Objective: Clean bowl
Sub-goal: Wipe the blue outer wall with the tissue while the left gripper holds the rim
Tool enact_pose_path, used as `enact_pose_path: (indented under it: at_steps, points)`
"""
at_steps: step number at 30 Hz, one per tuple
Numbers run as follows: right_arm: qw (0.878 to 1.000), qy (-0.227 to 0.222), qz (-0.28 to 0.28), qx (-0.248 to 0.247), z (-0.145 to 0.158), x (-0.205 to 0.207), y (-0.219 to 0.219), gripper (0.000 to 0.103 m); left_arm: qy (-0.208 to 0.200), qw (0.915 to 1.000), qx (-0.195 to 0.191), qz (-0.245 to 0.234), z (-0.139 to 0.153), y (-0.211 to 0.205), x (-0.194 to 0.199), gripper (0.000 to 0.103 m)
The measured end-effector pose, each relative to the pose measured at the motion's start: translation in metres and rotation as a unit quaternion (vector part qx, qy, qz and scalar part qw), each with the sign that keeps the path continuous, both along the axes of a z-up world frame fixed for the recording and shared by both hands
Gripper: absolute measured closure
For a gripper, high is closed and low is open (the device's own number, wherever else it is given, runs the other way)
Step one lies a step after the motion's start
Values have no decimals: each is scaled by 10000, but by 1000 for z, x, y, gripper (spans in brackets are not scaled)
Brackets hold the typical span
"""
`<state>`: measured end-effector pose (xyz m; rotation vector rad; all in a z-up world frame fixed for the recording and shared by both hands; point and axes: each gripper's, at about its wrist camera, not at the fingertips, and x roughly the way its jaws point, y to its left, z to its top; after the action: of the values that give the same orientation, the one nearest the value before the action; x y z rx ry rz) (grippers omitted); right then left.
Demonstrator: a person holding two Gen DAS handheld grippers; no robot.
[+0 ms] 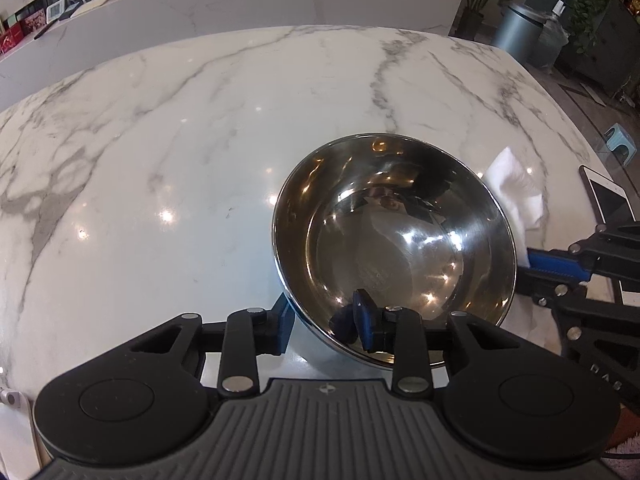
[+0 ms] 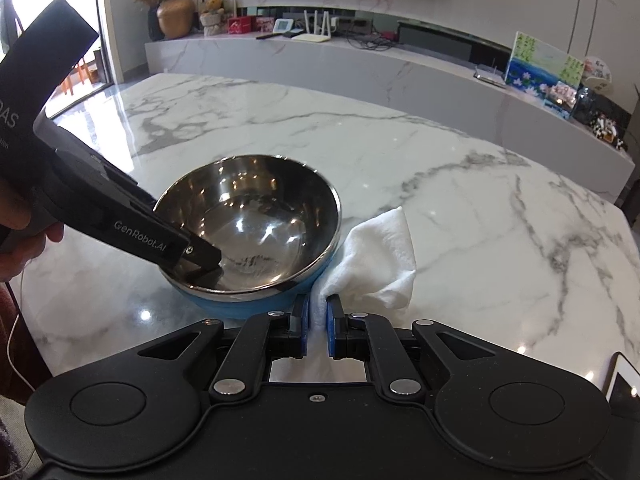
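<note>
The left tongs (image 1: 326, 322) straddle the near wall of the bowl (image 1: 394, 248), one blue pad outside the blue shell and the other inside the steel hollow, and both pads lie against the wall, so the rim is gripped. In the right wrist view the same tool reaches in from the left, its black finger dipping over the rim of the bowl (image 2: 256, 220); the white lettering "GenRobot.AI" runs along that finger, and on the handle above it the letters "DAS" can be read, with smaller print below that is too cut off to make out. A hand (image 2: 24, 232) wraps the handle at the picture's left edge.

The right tongs (image 2: 318, 320) are narrowed onto a white cloth (image 2: 376, 260), a fold of it squeezed between the two blue pads. The rest of the cloth spreads ahead of them and to their right over the marble desk (image 2: 500, 220), touching the bowl's blue outer side.

The bowl stands upright on the desk, just ahead and left of the right tongs. A phone (image 1: 608, 196) lies flat beyond the right tongs' arm, near the desk edge.
</note>
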<state>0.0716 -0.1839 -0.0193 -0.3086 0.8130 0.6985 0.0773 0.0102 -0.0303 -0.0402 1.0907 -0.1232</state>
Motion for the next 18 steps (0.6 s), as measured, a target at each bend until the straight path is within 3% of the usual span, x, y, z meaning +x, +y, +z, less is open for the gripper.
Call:
enact_pose_path:
  at_steps: [11,15,18]
  points:
    - [9995,187,171,-176,-12,2,4,95,-155,9998,-32,-116,-1,5,-3,71]
    - [9997,163,19,-193,-10,2,2,95,-196,9998,-88,3,0,10,-5,62]
    - [9996,118,-152,-203,-7,0,-1,84,-185,9998,-105,13,1,11,-6,61]
